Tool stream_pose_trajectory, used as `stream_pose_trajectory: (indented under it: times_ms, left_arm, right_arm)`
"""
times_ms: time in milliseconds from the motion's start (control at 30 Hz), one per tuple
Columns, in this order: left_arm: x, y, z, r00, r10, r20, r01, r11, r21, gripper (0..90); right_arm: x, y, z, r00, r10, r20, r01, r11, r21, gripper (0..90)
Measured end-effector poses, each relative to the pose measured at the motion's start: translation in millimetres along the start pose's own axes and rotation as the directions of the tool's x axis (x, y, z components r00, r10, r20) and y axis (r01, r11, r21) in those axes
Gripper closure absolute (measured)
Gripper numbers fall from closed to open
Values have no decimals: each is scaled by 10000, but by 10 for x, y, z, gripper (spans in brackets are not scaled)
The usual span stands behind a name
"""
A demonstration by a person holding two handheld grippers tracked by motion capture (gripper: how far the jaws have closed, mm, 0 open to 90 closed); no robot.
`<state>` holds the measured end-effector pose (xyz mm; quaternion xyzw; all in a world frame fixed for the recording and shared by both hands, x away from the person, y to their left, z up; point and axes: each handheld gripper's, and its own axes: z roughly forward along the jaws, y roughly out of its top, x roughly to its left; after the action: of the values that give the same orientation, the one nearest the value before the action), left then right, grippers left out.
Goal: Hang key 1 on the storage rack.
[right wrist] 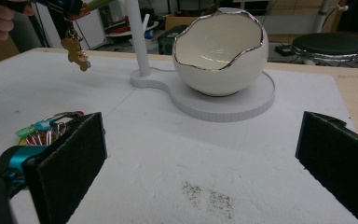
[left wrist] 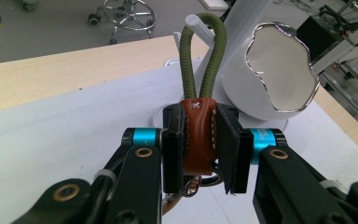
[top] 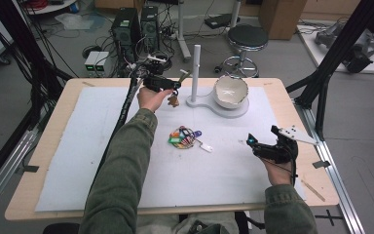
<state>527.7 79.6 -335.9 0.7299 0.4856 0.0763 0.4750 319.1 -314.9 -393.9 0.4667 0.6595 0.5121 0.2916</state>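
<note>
My left gripper (top: 174, 87) is raised over the far middle of the table, shut on the brown leather tab (left wrist: 198, 135) of a keychain. Its olive cord loop (left wrist: 204, 51) sticks out past the jaws and lies against the peg of the white post (top: 196, 68). A small gingerbread charm (top: 174, 101) dangles beneath. An eggshell-shaped white bowl (top: 231, 91) sits on the stand's round base (right wrist: 256, 100), just right of the post. My right gripper (top: 253, 144) is low at the right of the mat, open, with nothing between its pads (right wrist: 67, 158).
A bunch of coloured key tags on rings (top: 182, 138) lies mid-mat, left of the right gripper. The white mat (top: 78, 146) covers most of the wooden table. A wooden stick (top: 314, 190) lies near the front right corner. Beyond the table stand a stool (top: 247, 39) and computer towers (top: 126, 27).
</note>
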Motion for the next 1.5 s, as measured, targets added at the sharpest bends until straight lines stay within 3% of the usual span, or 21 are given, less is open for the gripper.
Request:
stream_pose_trajectory:
  times_ms: [267, 467, 533, 633, 867, 1033, 1100, 1233, 1333, 1500]
  left_arm:
    - [-14, -30, 67, 9999, 121, 80, -122, 9999, 78, 722]
    - [-33, -34, 46, 9977, 645, -222, -639, 9976, 283, 706]
    - [-39, -34, 26, 9962, 859, -142, -855, 9960, 254, 679]
    - [-52, -15, -28, 9947, 1027, 51, -1027, 9947, 56, 578]
    - [-115, 0, -101, 9904, 1366, -219, -1366, 9906, -26, 381]
    - [-175, -10, -107, 9777, 1710, -1215, -1685, 9852, 305, 191]
    - [-184, -23, -116, 9737, 1767, -1436, -1722, 9841, 433, 125]
    - [-124, -66, -176, 9818, 1206, -1469, -1211, 9926, 57, 87]
    - [-69, -105, -223, 9788, 988, -1792, -1014, 9948, -51, 48]
    - [12, -154, -347, 9780, 836, -1911, -893, 9958, -217, 47]
  right_arm:
    - [-4, 0, -1, 10000, 1, -2, -1, 10000, -5, 8]
    - [-1, -1, 4, 10000, -12, -38, 12, 10000, 10, 8]
    - [3, -1, 5, 10000, -18, -36, 18, 10000, 30, 8]
    - [7, -1, 4, 10000, 14, -60, -14, 10000, 44, 8]
    - [2, -1, 3, 10000, -14, -49, 14, 10000, 30, 8]
    - [2, -1, 1, 10000, -7, -62, 7, 10000, 22, 8]
    - [2, 0, -1, 10000, 9, -64, -9, 10000, 27, 8]
    - [3, -1, 2, 10000, -34, -66, 34, 10000, 12, 8]
    - [8, -1, -1, 10000, -11, -56, 11, 10000, 16, 8]
    - [4, -1, -1, 10000, -3, -45, 3, 10000, 12, 8]
